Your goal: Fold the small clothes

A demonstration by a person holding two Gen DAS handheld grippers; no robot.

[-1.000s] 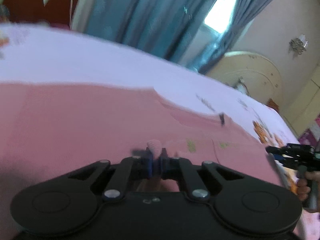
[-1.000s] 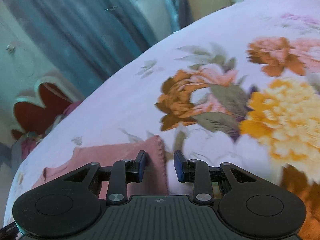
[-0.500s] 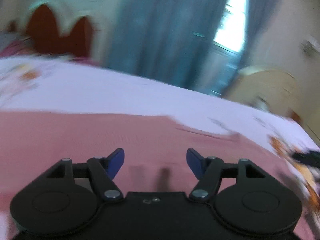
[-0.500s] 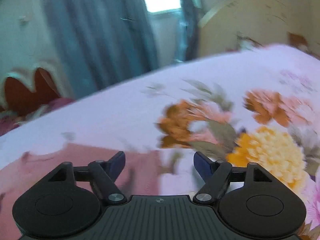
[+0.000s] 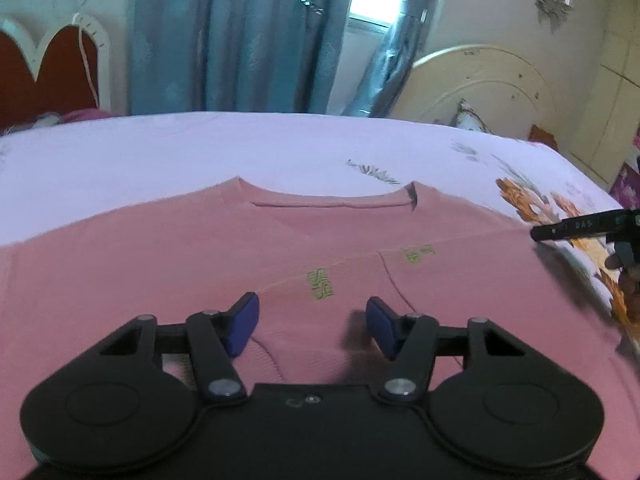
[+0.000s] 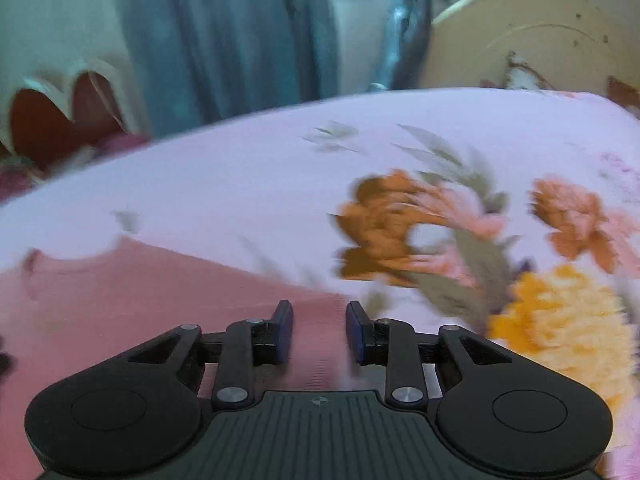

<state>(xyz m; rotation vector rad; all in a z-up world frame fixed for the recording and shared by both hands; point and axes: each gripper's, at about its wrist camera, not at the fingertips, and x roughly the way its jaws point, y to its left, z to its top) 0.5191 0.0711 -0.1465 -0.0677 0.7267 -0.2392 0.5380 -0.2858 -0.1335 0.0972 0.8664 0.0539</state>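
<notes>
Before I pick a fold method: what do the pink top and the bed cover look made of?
Pink top: likely soft matte knit, judging by its fine ribbing and limp lie. Bed cover: seemingly thin smooth woven cloth, flat with a printed flower pattern.

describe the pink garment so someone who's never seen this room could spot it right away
Start at the bed with the lilac floral sheet in front of the blue curtains. The pink garment lies spread flat on it, neckline toward the curtains. It is the only plain pink cloth there, with small green lettering on its front.
</notes>
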